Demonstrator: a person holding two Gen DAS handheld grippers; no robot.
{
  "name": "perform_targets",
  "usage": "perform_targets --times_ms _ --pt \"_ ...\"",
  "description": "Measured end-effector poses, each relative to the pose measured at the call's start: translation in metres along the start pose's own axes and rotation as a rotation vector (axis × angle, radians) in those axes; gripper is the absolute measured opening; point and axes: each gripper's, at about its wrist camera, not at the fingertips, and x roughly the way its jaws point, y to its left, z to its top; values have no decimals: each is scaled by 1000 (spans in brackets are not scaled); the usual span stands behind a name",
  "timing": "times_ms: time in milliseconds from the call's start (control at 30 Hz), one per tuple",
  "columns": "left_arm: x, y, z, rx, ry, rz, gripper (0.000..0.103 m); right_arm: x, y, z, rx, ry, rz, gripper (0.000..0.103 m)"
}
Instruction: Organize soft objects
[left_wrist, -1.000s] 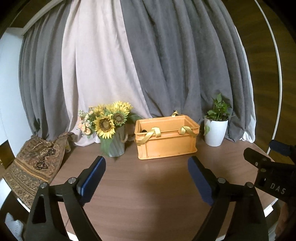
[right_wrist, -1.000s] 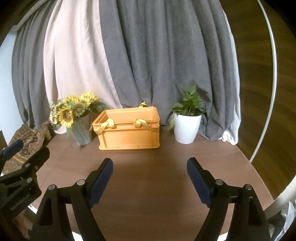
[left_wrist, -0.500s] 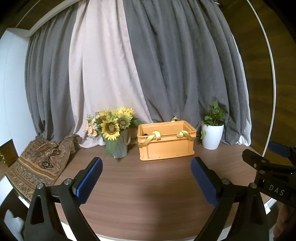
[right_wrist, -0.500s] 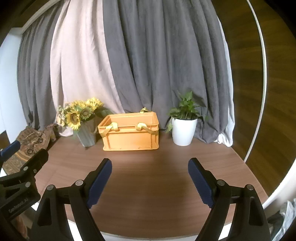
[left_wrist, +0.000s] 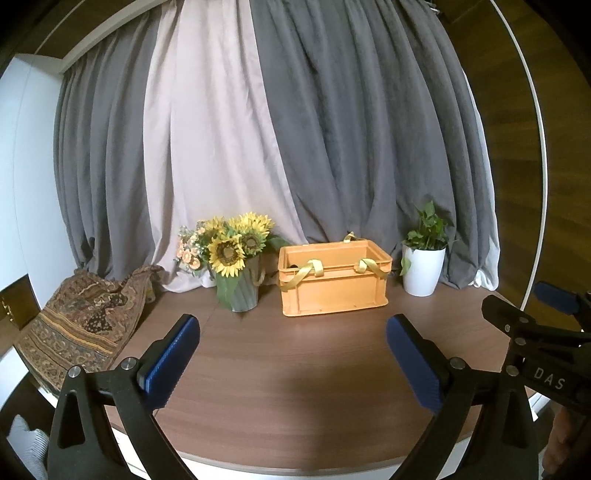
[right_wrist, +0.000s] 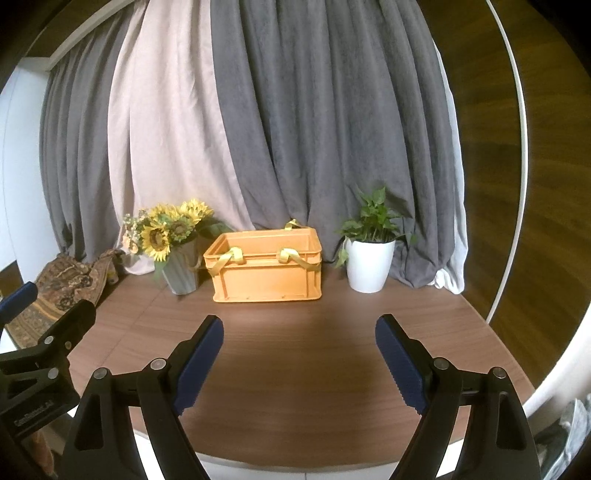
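Both tools, left tool (left_wrist: 291, 360) and right tool (right_wrist: 299, 360), are spread empty, withdrawn from the orange plastic crate (left_wrist: 332, 282); left jaws just widened; stowing judged complete.

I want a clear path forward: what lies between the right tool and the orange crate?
Nothing: in the right wrist view only bare brown table lies between the open right tool and the orange crate.
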Motion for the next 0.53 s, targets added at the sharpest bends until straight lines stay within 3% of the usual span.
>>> perform_targets --times_ms 533 --pt "-5 3 0 2 -6 -7 103 -8 3 0 -4 -5 0 85"
